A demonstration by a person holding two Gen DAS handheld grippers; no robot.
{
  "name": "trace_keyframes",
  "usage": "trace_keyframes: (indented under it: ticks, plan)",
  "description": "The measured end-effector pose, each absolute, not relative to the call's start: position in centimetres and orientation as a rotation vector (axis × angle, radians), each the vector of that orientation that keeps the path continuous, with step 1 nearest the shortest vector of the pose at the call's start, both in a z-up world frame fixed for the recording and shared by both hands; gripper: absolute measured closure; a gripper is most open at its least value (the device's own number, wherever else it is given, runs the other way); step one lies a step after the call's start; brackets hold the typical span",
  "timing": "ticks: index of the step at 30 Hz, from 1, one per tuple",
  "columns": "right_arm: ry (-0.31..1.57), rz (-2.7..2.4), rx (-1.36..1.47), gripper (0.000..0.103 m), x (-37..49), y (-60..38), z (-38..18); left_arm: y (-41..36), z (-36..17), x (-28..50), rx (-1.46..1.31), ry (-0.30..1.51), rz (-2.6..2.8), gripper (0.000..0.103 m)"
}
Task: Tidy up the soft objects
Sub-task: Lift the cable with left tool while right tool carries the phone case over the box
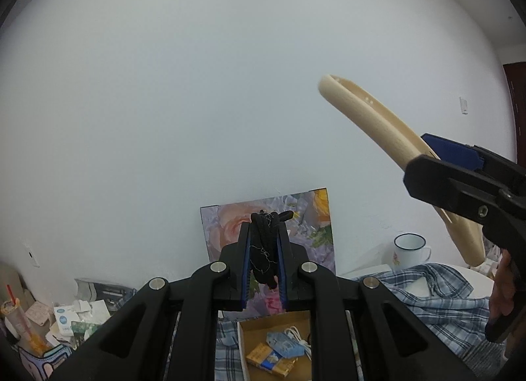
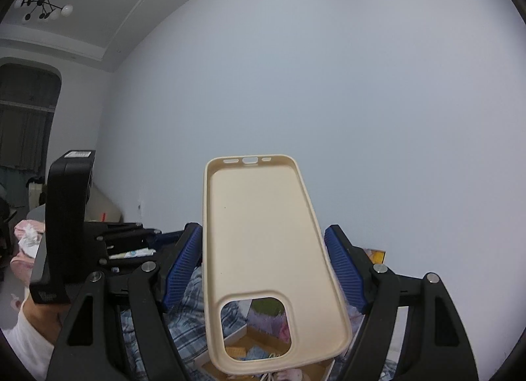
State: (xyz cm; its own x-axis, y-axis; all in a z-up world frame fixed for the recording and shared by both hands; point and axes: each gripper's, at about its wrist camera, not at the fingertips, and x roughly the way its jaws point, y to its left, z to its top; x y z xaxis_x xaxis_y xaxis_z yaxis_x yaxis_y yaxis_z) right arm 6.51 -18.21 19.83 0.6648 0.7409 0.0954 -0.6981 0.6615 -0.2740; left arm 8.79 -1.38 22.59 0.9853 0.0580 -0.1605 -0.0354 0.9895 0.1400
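Several small items, apparently packets, fill cardboard box (image 1: pixel 243 345).

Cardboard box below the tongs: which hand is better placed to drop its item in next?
Probably left. The left tongs, shut on the black hair tie, hang directly above the cardboard box. The right tongs hold the phone case off to the side.

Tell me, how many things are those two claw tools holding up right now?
2. The left gripper pinches a black hair tie between its pads. The right gripper holds a beige phone case upright, though whether its pads actually touch the case is unclear.
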Motion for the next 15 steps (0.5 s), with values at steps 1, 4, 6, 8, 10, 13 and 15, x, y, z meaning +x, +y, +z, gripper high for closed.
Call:
trace_keyframes:
  ticks: [1, 4, 6, 8, 10, 13, 15]
  plan:
    - [-0.206, 0.822, -0.220, 0.028, 6.8, -18.1, 20.0, -1.5, 22.6, 9.2, 0.138, 0.166, 0.048, 0.089]
    - [-0.209, 0.813, -0.213, 0.028, 7.2, -17.9, 20.1, -1.6, 22.6, 10.0, 0.128, 0.167, 0.047, 0.089]
    - [-0.211, 0.805, -0.208, 0.028, 7.5, -17.9, 20.0, -1.6, 22.3, 10.7, 0.122, 0.171, 0.049, 0.089]
    - [-0.205, 0.802, -0.202, 0.028, 7.9, -17.6, 19.8, -1.6, 21.8, 11.7, 0.123, 0.180, 0.069, 0.089]
    - [-0.195, 0.798, -0.197, 0.028, 8.4, -17.5, 19.5, -1.5, 21.3, 12.6, 0.119, 0.193, 0.079, 0.089]
    - [-0.167, 0.794, -0.182, 0.028, 9.6, -17.5, 19.0, -1.3, 20.3, 13.6, 0.109, 0.220, 0.089, 0.089]
    - [-0.147, 0.798, -0.170, 0.028, 10.5, -17.6, 18.5, -1.2, 19.5, 14.4, 0.109, 0.241, 0.093, 0.089]
